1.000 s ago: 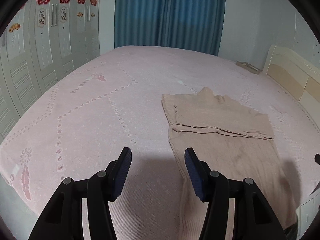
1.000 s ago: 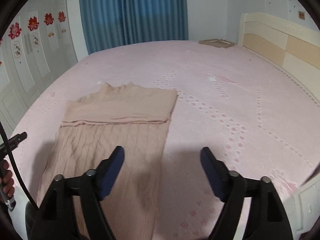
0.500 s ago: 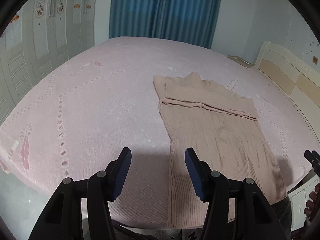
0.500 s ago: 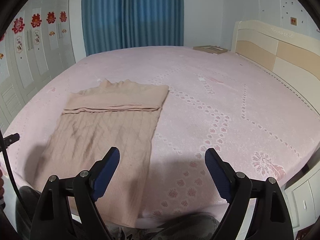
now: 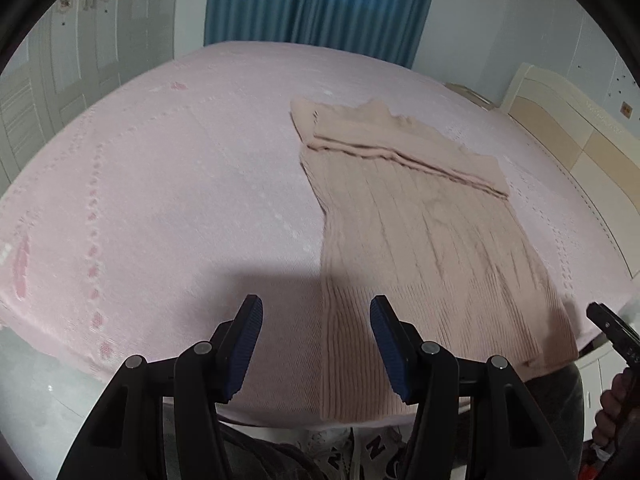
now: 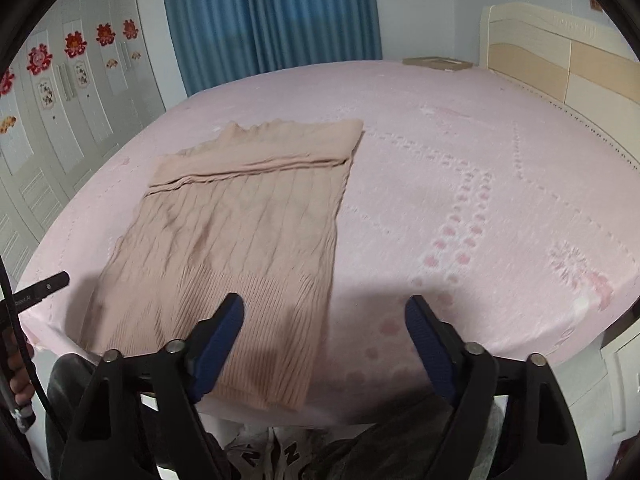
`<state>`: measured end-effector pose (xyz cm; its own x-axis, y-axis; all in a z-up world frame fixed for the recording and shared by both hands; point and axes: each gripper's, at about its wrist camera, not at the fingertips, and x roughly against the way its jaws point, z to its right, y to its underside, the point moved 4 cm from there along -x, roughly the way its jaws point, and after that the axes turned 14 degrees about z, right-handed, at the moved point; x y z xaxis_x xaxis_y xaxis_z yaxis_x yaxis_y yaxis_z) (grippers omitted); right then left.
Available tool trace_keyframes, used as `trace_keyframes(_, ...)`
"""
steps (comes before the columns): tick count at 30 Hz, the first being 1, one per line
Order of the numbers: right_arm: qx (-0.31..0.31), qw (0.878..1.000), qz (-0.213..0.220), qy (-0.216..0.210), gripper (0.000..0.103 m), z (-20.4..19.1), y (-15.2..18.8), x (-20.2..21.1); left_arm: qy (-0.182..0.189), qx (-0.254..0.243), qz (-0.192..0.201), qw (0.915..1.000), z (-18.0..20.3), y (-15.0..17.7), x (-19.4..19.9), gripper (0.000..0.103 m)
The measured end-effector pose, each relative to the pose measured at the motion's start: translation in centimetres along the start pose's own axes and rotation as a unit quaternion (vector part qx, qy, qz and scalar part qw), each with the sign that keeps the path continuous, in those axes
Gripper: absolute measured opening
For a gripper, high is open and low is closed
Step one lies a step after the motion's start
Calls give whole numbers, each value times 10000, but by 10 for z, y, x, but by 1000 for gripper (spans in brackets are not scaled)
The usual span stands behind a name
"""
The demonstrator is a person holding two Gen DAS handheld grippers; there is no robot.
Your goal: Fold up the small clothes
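Observation:
A beige ribbed knit garment [image 5: 424, 240] [image 6: 236, 236] lies flat on the pink bedspread [image 5: 160, 184] [image 6: 460, 184]. Its sleeves are folded across the top and its hem hangs over the near bed edge. My left gripper [image 5: 316, 320] hovers above the hem's left corner, jaws apart, nothing between them. My right gripper [image 6: 324, 320] hovers above the hem's right corner. Its jaws are closing but still stand wide, with only air between them. Neither gripper touches the cloth.
White wardrobes [image 6: 60, 120] with red decals stand at the left, blue curtains [image 6: 272, 16] behind the bed, a cream headboard [image 6: 560, 60] at the right. A flat box [image 6: 438, 63] lies at the far bed corner. The person's legs and shoes [image 6: 272, 456] are below the bed edge.
Both grippers have drawn back toward the near bed edge and tilted down, so the hem and the floor now show. The right gripper's jaws have narrowed a little. The garment has not moved.

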<state>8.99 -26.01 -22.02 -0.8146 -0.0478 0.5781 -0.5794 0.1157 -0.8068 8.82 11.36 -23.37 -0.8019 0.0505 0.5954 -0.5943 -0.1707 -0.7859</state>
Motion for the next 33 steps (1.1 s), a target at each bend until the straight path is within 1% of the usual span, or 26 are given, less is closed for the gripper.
trace_keyframes(1,11,10000,-20,-11,66,-2,3,-2,3,-75,-33,10000,2,4,-1,54)
trace_keyframes(2,10,10000,-37,7,63,-3,5,-4,-25,-193,-53,9998,4,8,-3,54)
trace_keyframes(4,-80,9998,-185,40,53,-4,12,-13,-54,-379,-106,9992,10,14,-5,53)
trace_keyframes(5,-146,9996,-254,2,50,-3,15,-14,24,-423,-153,9990,14,17,-7,53)
trace_keyframes(7,-305,9981,-508,-170,37,-4,21,-22,120,-437,-206,9988,18,20,-11,53)
trace_keyframes(8,-335,9975,-579,-220,35,-5,24,-25,171,-447,-250,9985,22,23,-14,53)
trace_keyframes(10,-280,9966,-705,-308,27,-8,31,-30,209,-431,-354,9982,24,27,-19,50)
trace_keyframes(12,-213,9960,-778,-385,20,-11,37,-33,222,-391,-440,9980,25,31,-25,49)
trace_keyframes(15,-165,9959,-791,-410,20,-13,44,-37,176,-398,-375,9983,26,35,-28,49)
trace_keyframes(20,-283,9956,-750,-485,24,-12,45,-38,122,-199,-376,9990,25,35,-32,50)
trace_keyframes(22,-329,9954,-759,-480,24,-11,44,-39,43,-210,-406,9989,26,34,-35,50)
trace_keyframes(23,-349,9953,-766,-468,24,-11,44,-40,5,-237,-425,9988,27,32,-36,44)
trace_keyframes(24,-343,9954,-776,-452,24,-11,43,-41,23,-266,-416,9988,28,31,-36,35)
trace_keyframes(25,-272,9958,-764,-433,21,-13,42,-42,88,-257,-405,9988,29,29,-35,13)
trace_keyframes(26,-225,9960,-745,-448,13,-14,41,-42,173,-213,-417,9988,29,27,-36,10)
trace_keyframes(27,-190,9961,-721,-468,5,-15,40,-42,232,-145,-404,9988,26,25,-34,10)
trace_keyframes(29,-264,9972,-523,-473,5,-10,33,-34,291,-128,-278,9991,20,20,-25,9)
trace_keyframes(30,-411,9976,-316,-465,5,-2,28,-24,305,-129,-244,9992,17,18,-21,9)
trace_keyframes(31,-520,9972,-252,-472,4,6,25,-19,361,-82,-202,9991,12,15,-17,9)
trace_keyframes(33,-631,9965,-326,-445,4,19,26,-17,493,72,-214,9985,3,14,-14,9)
